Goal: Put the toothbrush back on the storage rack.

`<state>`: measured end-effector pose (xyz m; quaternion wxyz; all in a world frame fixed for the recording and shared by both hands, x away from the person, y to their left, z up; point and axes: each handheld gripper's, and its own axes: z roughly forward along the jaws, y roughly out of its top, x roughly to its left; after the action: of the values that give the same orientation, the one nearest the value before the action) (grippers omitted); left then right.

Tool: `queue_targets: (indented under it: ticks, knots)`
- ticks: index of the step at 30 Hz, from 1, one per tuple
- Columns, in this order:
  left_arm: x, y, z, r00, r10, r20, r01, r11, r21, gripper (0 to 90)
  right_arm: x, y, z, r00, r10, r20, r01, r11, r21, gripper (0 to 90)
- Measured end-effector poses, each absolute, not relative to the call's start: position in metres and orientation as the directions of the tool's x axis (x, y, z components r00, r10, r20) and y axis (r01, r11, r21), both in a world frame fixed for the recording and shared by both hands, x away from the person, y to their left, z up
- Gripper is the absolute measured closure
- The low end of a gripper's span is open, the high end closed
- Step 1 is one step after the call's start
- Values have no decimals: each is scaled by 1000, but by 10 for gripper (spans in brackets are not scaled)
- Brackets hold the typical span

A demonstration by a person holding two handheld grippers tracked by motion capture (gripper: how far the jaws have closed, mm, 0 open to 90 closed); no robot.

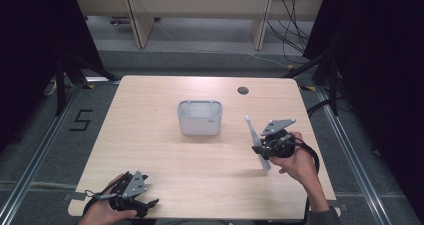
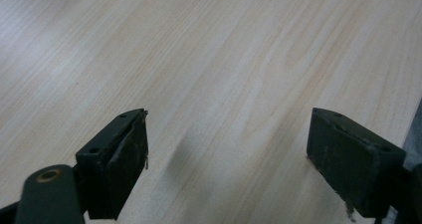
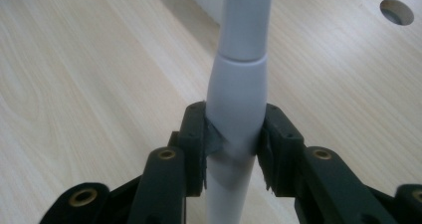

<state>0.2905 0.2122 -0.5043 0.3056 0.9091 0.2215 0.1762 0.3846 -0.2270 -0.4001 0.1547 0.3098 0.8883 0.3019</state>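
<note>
The grey tub stands mid-worktop, its inside unclear, while the right hand-held gripper clamps a pale utensil beside it and the left hand-held gripper gapes empty.

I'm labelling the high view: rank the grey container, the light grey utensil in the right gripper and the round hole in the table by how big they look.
1. grey container
2. light grey utensil, long but thin, and lifted nearer the camera, so it looks somewhat bigger
3. round hole

L hand-held gripper jaws wide, low — R hand-held gripper clamped, raised.
</note>
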Motion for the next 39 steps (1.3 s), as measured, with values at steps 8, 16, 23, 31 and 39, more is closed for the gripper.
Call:
queue_targets:
  ticks: [8,16,23,31,39]
  knots:
    - [290,212,-504,839,516,175,299,-704,644,163,392,-232,-396,-740,669,-71,434,556,709,672]
    - [290,212,-504,838,516,178,299,-707,641,163,402,-231,-394,-738,672,-60,402,509,761,672]
    - [289,212,-505,835,524,169,309,-700,645,163,408,-224,-390,-715,698,-42,410,466,784,672]
    - [289,212,-505,836,523,168,309,-701,643,163,421,-216,-384,-719,693,-52,386,461,799,672]
    - [289,212,-505,835,524,169,308,-699,646,163,431,-210,-380,-716,697,-46,378,442,814,672]
